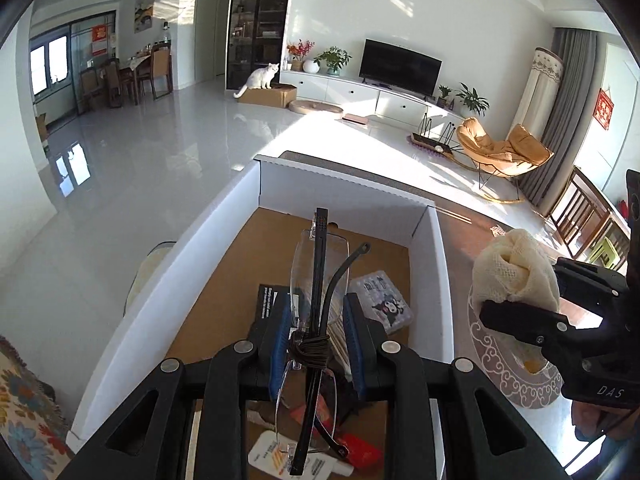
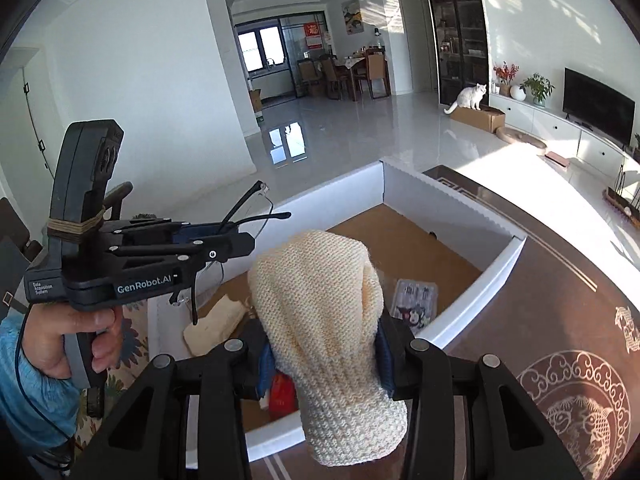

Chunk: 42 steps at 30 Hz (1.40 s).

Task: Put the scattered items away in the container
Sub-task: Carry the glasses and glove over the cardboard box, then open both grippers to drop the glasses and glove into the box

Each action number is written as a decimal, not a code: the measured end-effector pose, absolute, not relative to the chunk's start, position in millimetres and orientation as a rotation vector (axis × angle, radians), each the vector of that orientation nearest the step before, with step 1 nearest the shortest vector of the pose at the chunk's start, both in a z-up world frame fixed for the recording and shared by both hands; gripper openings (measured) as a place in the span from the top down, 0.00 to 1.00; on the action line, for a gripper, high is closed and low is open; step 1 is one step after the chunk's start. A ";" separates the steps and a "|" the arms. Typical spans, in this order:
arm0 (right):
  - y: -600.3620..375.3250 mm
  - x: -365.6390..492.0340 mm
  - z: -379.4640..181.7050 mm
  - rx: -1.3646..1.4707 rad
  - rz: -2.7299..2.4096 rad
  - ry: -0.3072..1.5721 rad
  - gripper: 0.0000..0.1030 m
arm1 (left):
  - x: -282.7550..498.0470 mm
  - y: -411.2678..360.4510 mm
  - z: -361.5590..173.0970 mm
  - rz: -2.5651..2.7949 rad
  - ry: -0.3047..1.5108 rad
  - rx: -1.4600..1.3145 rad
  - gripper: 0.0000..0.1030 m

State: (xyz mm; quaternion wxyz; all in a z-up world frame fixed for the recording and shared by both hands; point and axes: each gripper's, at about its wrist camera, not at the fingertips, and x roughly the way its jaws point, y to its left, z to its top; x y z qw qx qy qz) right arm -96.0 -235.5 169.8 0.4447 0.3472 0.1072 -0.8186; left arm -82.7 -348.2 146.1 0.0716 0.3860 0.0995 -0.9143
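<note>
Two claws hover over the box [image 1: 348, 188], the left claw [image 1: 316, 316] clamped on glasses [image 1: 316, 280] and the right claw [image 2: 324, 344] on a knit mitt [image 2: 328, 304], both seemingly poised for dropping in.

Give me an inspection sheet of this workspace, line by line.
Surface: dark brown table with pale ornamental motifs.
Job's things: white cardboard box with brown floor, open; folded rimless glasses with black temples held above it; cream knitted cloth held over its near edge.
Clutter: inside the box, a cartoon-printed clear packet, a red packet, a white tube.
Grippers: left gripper shut on the glasses; right gripper shut on the cloth.
Cables: thin black cable by the left wrist.
Surroundings: white cat on a cardboard carton, black television.
</note>
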 end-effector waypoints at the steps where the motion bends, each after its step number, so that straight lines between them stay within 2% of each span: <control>1: -249.3 -114.5 168.3 0.872 -2.047 0.278 0.60 | -99.7 -355.6 141.7 -2.731 0.298 1.186 0.75; 7: -302.3 -216.7 127.6 1.079 -2.075 0.284 0.60 | -183.1 -390.0 95.8 -2.618 0.362 1.342 0.75; 13: -327.3 -261.0 90.5 1.177 -2.059 0.280 0.60 | -220.3 -401.1 55.6 -2.551 0.422 1.428 0.75; 15: -336.5 -267.1 80.7 1.204 -2.042 0.288 0.55 | -227.9 -400.8 45.9 -2.536 0.425 1.455 0.74; 17: -342.4 -275.9 69.3 1.259 -2.025 0.285 0.37 | -233.8 -398.8 37.9 -2.508 0.422 1.486 0.73; 18: -342.9 -279.2 65.3 1.282 -2.026 0.291 0.27 | -235.1 -397.3 35.4 -2.496 0.410 1.492 0.65; 19: -342.4 -280.7 63.9 1.290 -2.038 0.303 0.26 | -233.5 -394.2 35.0 -2.492 0.389 1.486 0.48; 20: -340.7 -280.7 64.7 1.282 -2.053 0.311 0.26 | -231.5 -391.4 36.1 -2.491 0.365 1.467 0.39; 21: -336.4 -277.5 66.7 1.272 -2.061 0.310 0.26 | -226.7 -392.1 39.9 -2.494 0.345 1.432 0.25; 22: -331.8 -275.6 69.7 1.267 -2.061 0.307 0.26 | -222.6 -392.0 44.4 -2.499 0.337 1.396 0.22; 28: -290.5 -243.2 116.3 1.213 -2.071 0.341 0.26 | -183.4 -371.6 82.0 -2.476 0.336 1.280 0.20; 29: -281.8 -235.9 125.6 1.206 -2.068 0.343 0.26 | -173.9 -365.0 90.4 -2.475 0.341 1.255 0.17; 31: -262.5 -219.7 142.8 1.180 -2.062 0.327 0.26 | -152.8 -351.3 108.7 -2.479 0.342 1.177 0.03; 37: -227.7 -184.2 163.3 1.140 -2.070 0.331 0.26 | -106.5 -309.2 151.5 -2.445 0.228 0.946 0.00; 42: -222.3 -171.8 160.9 1.146 -2.064 0.362 0.26 | -91.3 -296.7 163.9 -2.420 0.260 0.903 0.00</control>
